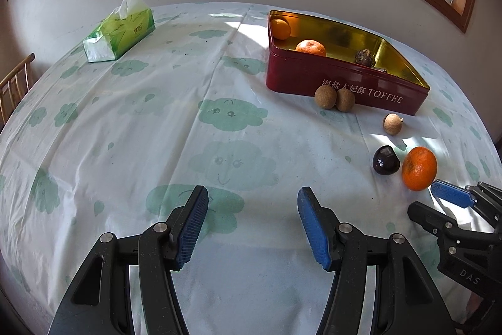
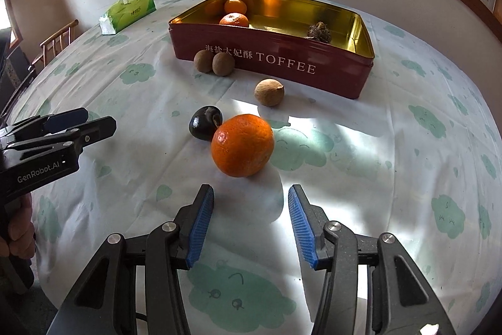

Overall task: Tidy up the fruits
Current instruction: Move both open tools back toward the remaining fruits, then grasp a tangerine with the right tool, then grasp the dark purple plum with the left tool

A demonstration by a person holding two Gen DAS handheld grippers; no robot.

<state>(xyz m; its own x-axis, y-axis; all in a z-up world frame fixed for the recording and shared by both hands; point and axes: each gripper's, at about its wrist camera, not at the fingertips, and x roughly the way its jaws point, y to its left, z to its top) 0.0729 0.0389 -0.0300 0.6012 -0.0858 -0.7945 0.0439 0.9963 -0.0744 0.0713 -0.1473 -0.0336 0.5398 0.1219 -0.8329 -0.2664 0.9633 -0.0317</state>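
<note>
My right gripper (image 2: 251, 223), jaws spread and empty, faces the orange (image 2: 242, 145) at frame centre, just ahead on the worktop (image 2: 392, 178); my left gripper (image 1: 252, 225), also spread, sits farther off.

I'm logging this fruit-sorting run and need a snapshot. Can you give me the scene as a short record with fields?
container: red toffee tin, lid off, gold inside
in tin: two oranges, one dark rough item
on tablecloth: orange, dark fruit touching it, three brown round fruits
left gripper: open, holding nothing
right gripper: open, just short of the loose orange
other: green tissue pack far left
</note>
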